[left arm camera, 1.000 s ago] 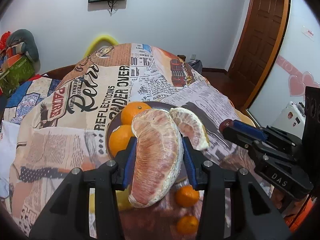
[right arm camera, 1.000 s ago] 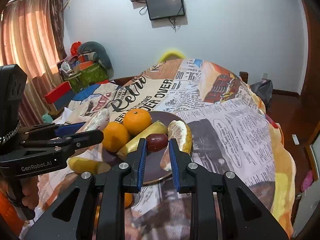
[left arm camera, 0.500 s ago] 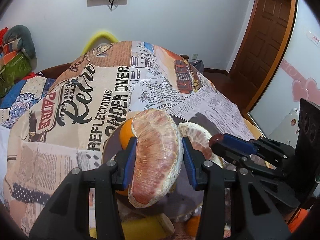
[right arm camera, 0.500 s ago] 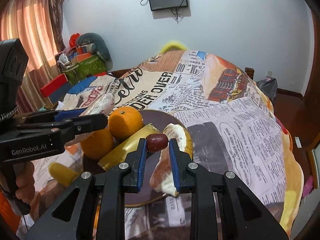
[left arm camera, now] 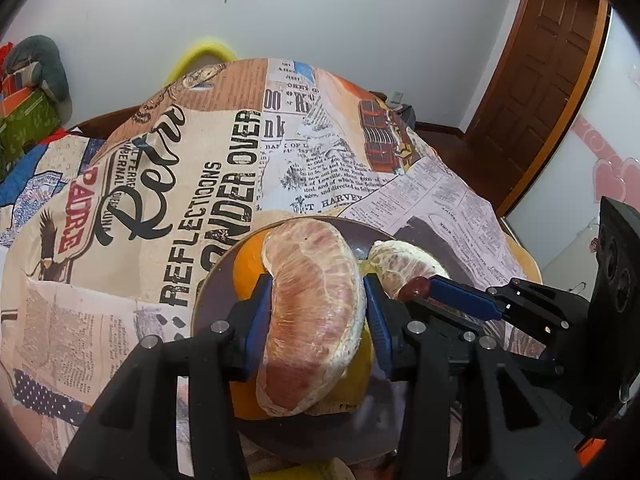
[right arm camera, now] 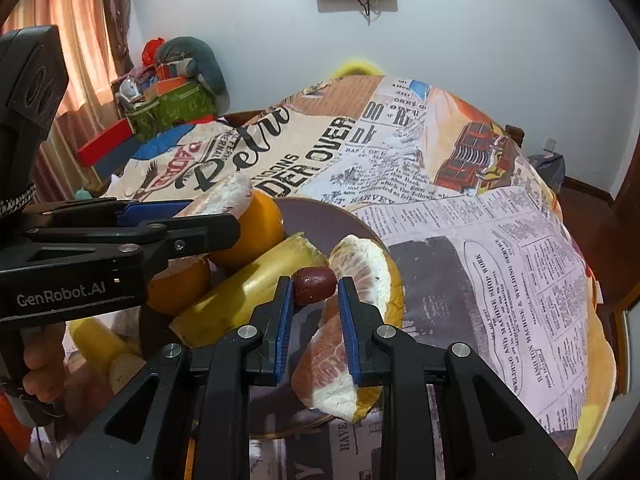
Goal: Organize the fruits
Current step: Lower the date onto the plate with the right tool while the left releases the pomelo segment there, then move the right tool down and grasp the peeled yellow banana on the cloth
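Observation:
My left gripper (left arm camera: 316, 308) is shut on a large peeled pomelo segment (left arm camera: 312, 312) and holds it over the dark plate (left arm camera: 208, 292). In the right wrist view the left gripper (right arm camera: 188, 216) comes in from the left above the oranges (right arm camera: 256, 228). My right gripper (right arm camera: 314, 292) is shut on a small dark red date (right arm camera: 314, 285) above the plate (right arm camera: 320, 212). The right gripper (left arm camera: 424, 290) shows in the left wrist view beside the pomelo. On the plate lie two oranges, a banana piece (right arm camera: 248, 292) and another pomelo wedge (right arm camera: 352, 320).
The table has a newspaper-print cloth (left arm camera: 180, 168). Another banana piece (right arm camera: 100, 340) lies off the plate at the left. Cluttered bags and boxes (right arm camera: 168, 96) stand behind the table at the left. A wooden door (left arm camera: 536, 80) is at the right.
Both grippers have moved forward and lower over the plate, still holding the pomelo segment and the date. The right gripper has come closer to the left one.

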The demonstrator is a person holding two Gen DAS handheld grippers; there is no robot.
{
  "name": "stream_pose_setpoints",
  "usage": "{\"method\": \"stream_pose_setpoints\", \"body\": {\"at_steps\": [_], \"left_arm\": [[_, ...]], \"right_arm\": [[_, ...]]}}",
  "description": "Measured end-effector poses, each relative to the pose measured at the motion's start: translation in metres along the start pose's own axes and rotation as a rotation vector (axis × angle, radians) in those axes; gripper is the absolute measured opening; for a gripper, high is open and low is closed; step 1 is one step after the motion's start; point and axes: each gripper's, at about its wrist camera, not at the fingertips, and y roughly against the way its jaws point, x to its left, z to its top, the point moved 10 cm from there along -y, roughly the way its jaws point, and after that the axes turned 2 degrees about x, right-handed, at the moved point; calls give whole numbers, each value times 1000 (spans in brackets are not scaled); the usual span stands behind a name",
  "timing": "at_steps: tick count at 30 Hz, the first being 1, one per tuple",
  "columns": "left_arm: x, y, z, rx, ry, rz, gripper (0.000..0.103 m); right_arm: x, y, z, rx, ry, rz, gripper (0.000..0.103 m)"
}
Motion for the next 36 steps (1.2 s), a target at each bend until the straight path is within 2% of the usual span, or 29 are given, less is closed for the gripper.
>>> {"method": "stream_pose_setpoints", "body": {"at_steps": [5,17,22,28,36], "left_arm": [[-5,11,4,-24,-4,-18,44],[11,52,-6,-44,-23,33,44],[27,67,-26,-24,-25,70,45],[56,79,-61,14,-8,125,47],[117,80,-107,87,79,205,48]], "right_arm": [[-2,-2,-2,19,-5,1,22],[0,23,-3,-1,-20,-9,26],[4,40,-4,-17,-24,-6,27],[15,52,-13,-21,-23,5,35],[41,40,-34,38,0,37,36]]}}
